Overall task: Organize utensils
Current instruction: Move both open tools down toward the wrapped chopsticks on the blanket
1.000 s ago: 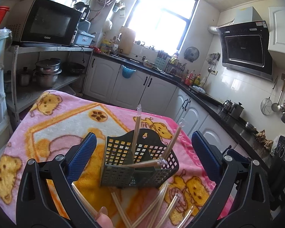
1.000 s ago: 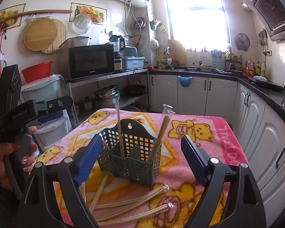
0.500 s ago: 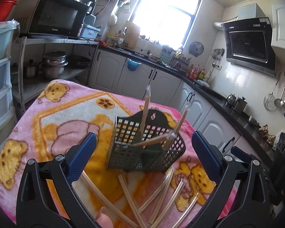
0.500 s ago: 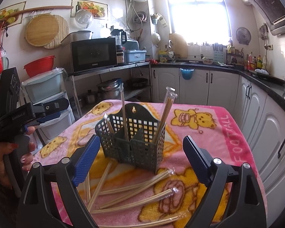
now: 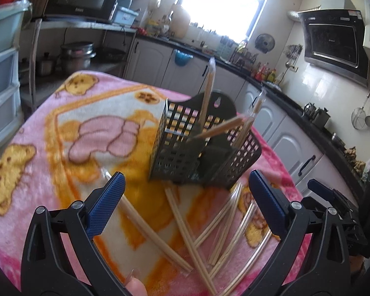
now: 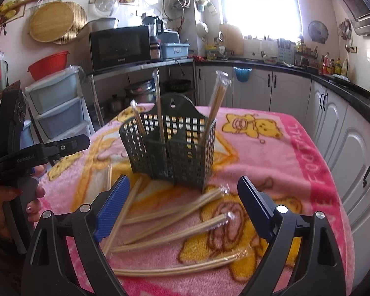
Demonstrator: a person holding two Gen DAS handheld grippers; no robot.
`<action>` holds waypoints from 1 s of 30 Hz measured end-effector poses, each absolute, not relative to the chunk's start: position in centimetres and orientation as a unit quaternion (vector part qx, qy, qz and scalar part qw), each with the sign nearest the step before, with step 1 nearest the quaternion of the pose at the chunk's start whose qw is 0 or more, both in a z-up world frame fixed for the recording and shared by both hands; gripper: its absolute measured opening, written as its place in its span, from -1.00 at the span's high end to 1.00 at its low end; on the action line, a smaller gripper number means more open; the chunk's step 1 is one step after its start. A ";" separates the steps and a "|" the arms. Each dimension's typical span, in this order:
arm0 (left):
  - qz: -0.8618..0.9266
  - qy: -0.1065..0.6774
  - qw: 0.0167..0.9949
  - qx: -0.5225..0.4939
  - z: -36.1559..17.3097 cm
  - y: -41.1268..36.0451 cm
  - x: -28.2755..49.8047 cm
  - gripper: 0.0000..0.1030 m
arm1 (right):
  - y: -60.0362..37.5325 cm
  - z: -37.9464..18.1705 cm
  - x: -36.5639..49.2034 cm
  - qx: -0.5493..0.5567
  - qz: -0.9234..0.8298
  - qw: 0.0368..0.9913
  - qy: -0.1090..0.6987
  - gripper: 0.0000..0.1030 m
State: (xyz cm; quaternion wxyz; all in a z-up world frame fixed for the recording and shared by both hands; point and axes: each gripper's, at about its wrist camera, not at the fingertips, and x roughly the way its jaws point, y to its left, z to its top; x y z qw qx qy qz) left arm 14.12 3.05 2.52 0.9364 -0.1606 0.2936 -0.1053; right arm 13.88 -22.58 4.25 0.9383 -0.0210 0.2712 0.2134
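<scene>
Black plastic grippers (image 6: 182,207) with ribbed blue pads (image 6: 112,209), silver screws (image 6: 281,208) at the pivots, white lettering along one arm; grey handle, painted fingernails (image 6: 30,208)

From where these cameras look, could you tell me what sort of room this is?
Most likely a home kitchen: a microwave stands on a shelf, a range hood hangs on the tiled wall, and white cabinets run under a dark counter. The work itself is on a pink blanket covering a table.
</scene>
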 end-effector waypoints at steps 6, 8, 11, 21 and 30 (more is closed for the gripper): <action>-0.105 0.325 0.928 -0.152 0.5 2.5 15.0 -0.79 | -23.1 2.1 14.6 -0.028 0.205 0.930 0.305 -0.67; -0.105 0.335 0.925 -0.149 -0.2 2.3 15.5 -0.79 | -23.2 1.3 15.1 -0.032 0.201 0.926 0.317 -0.67; -0.111 0.357 0.914 -0.154 -1.4 2.0 16.5 -0.79 | -23.6 0.1 16.2 -0.031 0.194 0.921 0.338 -0.67; -0.106 0.422 0.884 -0.169 -4.5 1.0 20.5 -0.31 | -25.0 -3.4 20.2 0.005 0.181 0.897 0.402 -0.33; -0.075 0.455 0.872 -0.167 -6.6 0.7 23.2 -0.03 | -25.6 -4.3 22.0 0.015 0.171 0.890 0.423 -0.28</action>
